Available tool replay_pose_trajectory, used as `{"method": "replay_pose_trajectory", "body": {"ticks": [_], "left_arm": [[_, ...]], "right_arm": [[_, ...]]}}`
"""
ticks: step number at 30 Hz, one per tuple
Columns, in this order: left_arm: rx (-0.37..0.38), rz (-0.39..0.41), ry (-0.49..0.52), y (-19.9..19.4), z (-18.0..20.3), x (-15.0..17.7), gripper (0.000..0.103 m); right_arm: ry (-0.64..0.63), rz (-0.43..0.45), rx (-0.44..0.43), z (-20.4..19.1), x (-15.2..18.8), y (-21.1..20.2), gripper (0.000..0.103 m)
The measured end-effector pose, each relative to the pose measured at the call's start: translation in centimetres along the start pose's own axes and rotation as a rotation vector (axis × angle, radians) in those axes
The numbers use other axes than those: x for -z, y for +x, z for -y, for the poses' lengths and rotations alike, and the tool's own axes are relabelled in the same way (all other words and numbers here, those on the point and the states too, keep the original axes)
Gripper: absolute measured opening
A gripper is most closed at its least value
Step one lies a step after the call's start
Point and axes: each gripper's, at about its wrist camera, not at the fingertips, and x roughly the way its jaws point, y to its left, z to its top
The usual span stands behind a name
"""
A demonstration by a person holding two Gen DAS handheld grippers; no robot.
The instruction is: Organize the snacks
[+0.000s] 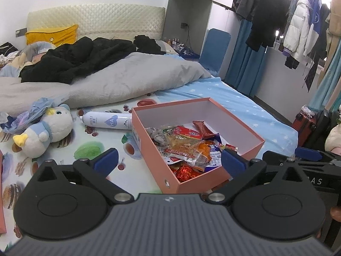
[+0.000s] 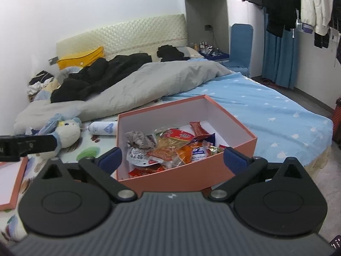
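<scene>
A salmon-pink open box (image 1: 149, 143) with a white inside rests on the bed, and a heap of wrapped snacks (image 1: 187, 149) fills its near half. My left gripper (image 1: 169, 160) hovers over the box's near left corner, open wide, its blue pads (image 1: 107, 160) touching nothing. In the right wrist view the same box (image 2: 191, 170) and its snacks (image 2: 168, 149) lie straight ahead. My right gripper (image 2: 172, 159) stands open above the near wall, holding nothing. Each gripper shows at the edge of the other's view, right gripper (image 1: 307, 155) and left gripper (image 2: 27, 145).
The box's lid (image 2: 10, 183) lies flat at the left. A plush toy (image 1: 51, 128) and a white bottle (image 1: 106, 121) sit left of the box. A grey duvet (image 1: 127, 81) and black clothes lie behind. The bed's edge (image 2: 315, 155) drops off at the right.
</scene>
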Motion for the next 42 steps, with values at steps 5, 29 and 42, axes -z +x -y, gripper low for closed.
{"method": "replay_pose_trajectory", "body": {"ticks": [5,29,42], "left_arm": [[-0.025,0.000,0.001,0.13,0.08,-0.34,0.103],[-0.041,-0.018,-0.006,0.24,0.25,-0.78,0.103],[-0.032,-0.013,-0.003,0.16,0.14,-0.71,0.103]], "right_arm": [[0.009,0.002,0.003,0.33,-0.07,0.04,0.103],[0.026,-0.021,-0.001,0.44,0.10,0.41,0.103],[0.031,-0.006,0.001,0.49,0.11,0.01,0.103]]}}
